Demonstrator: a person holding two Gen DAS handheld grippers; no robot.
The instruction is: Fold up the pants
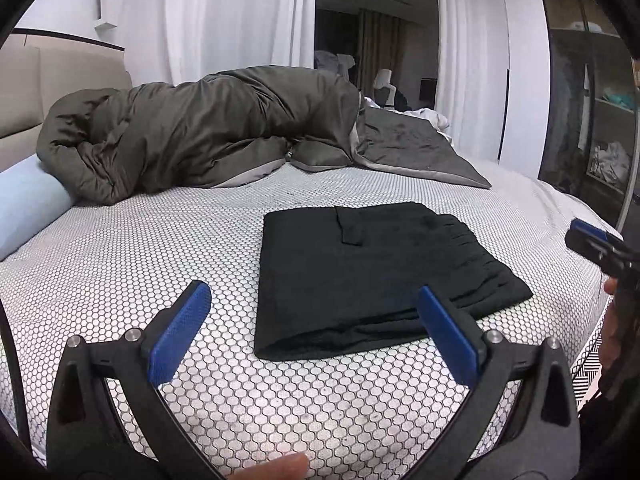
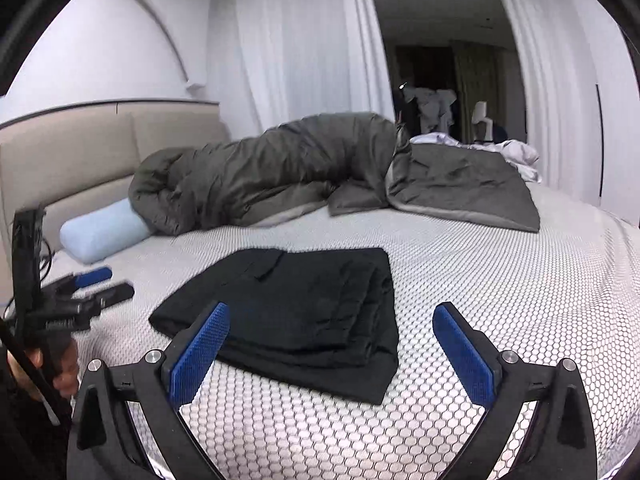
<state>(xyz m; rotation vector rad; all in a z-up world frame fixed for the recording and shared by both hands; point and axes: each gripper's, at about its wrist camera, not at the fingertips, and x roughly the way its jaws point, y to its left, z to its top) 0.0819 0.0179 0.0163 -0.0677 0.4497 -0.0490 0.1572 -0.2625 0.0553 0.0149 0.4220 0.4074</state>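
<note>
Left wrist view: the left gripper (image 1: 314,320) has its blue fingers (image 1: 180,328) wide apart with nothing between them. The folded black pants (image 1: 372,272) lie flat on the bed (image 1: 140,248), centre-right of the frame, beyond the fingertips and untouched. Their long axis runs from lower left toward upper right. A grey duvet (image 1: 200,140) is heaped behind.

Right wrist view: the right gripper (image 2: 332,344) also stands spread and empty. The pants (image 2: 296,316) sit centre-left, apparently just past the left finger (image 2: 200,352). A pale blue pillow (image 2: 100,232) lies at left, the left gripper (image 2: 98,284) below it.
</note>
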